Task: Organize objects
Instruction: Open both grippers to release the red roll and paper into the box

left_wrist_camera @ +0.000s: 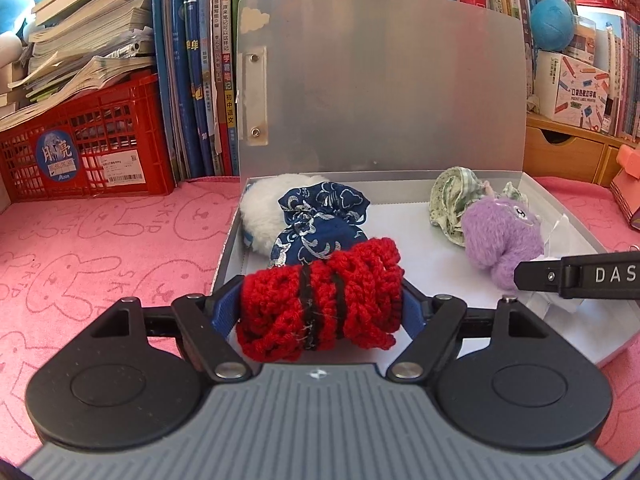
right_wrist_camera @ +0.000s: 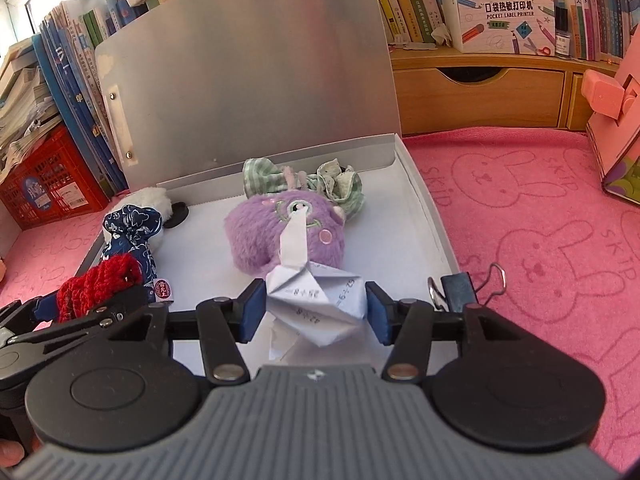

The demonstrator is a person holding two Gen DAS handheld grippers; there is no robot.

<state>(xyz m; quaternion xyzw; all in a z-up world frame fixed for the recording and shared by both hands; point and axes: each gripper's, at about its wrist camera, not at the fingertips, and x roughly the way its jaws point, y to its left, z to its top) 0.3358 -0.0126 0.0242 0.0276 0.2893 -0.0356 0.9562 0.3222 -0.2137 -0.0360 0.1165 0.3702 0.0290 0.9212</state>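
An open grey box [left_wrist_camera: 568,216] [right_wrist_camera: 428,204] lies on the pink towel with its lid upright. Inside lie a white fluffy ball [left_wrist_camera: 264,208], a blue patterned pouch [left_wrist_camera: 320,224] [right_wrist_camera: 132,232], a purple plush toy [left_wrist_camera: 500,240] [right_wrist_camera: 264,232] and a green checked cloth [left_wrist_camera: 452,200] [right_wrist_camera: 340,184]. My left gripper [left_wrist_camera: 324,308] is shut on a red knitted roll [left_wrist_camera: 320,304] [right_wrist_camera: 96,284] over the box's near left corner. My right gripper [right_wrist_camera: 316,308] is shut on a folded white paper piece [right_wrist_camera: 320,300] over the box's near edge, in front of the plush.
A black binder clip [right_wrist_camera: 460,288] lies on the pink towel [right_wrist_camera: 540,240] by the box's right corner. A red crate [left_wrist_camera: 88,148] with papers, upright books [left_wrist_camera: 200,80], wooden drawers [right_wrist_camera: 480,92] and a pink box [right_wrist_camera: 616,128] ring the area.
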